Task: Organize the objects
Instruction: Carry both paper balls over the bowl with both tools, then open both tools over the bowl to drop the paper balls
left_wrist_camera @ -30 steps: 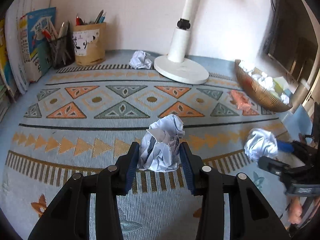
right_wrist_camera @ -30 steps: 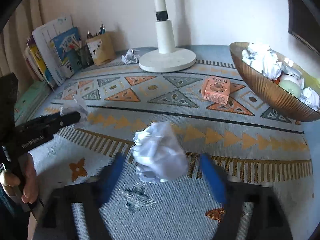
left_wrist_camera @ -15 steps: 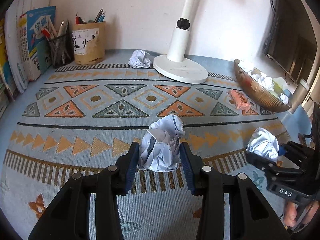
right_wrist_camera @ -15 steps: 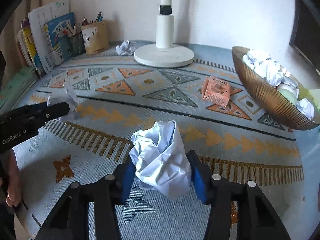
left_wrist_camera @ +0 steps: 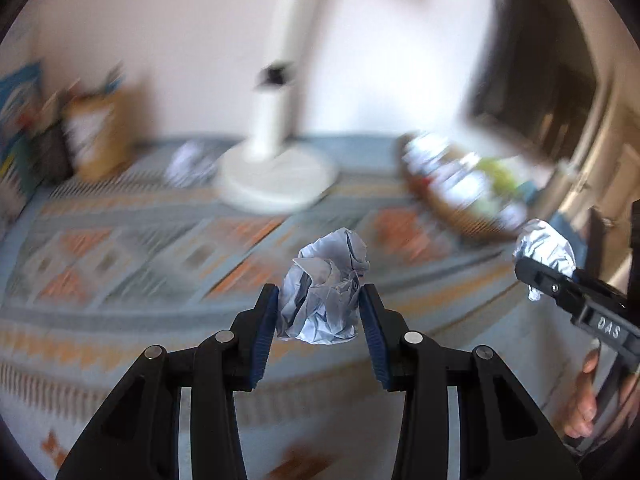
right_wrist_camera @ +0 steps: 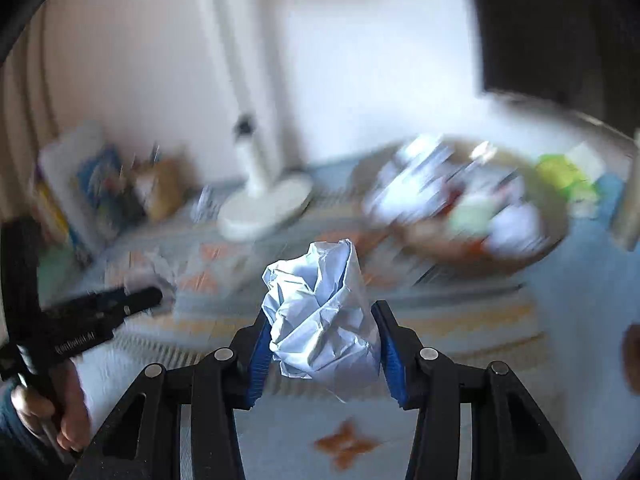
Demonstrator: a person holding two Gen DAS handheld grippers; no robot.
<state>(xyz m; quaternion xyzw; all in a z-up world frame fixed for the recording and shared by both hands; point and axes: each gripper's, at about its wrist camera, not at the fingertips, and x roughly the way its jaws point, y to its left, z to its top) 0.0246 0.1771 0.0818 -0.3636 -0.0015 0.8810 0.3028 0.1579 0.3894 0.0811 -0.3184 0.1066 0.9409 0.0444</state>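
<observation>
My left gripper (left_wrist_camera: 319,310) is shut on a crumpled white paper ball (left_wrist_camera: 325,290) and holds it above the patterned table mat (left_wrist_camera: 120,248). My right gripper (right_wrist_camera: 320,340) is shut on a second crumpled paper ball (right_wrist_camera: 320,312), also lifted off the mat. The right gripper with its ball (left_wrist_camera: 546,250) shows at the right edge of the left wrist view. A brown bowl (left_wrist_camera: 452,204) holding several paper balls sits at the back right; it also shows in the right wrist view (right_wrist_camera: 424,240). Both views are motion-blurred.
A white lamp base (left_wrist_camera: 280,180) stands at the back centre with another paper ball (left_wrist_camera: 190,162) beside it. A brown pen cup (left_wrist_camera: 100,136) and books (right_wrist_camera: 76,184) stand at the back left. A dark monitor (left_wrist_camera: 532,80) is at the right.
Both grippers have lifted their paper balls off the mat and swung toward the bowl, which now looks nearer. The right gripper closed on its ball during the last second.
</observation>
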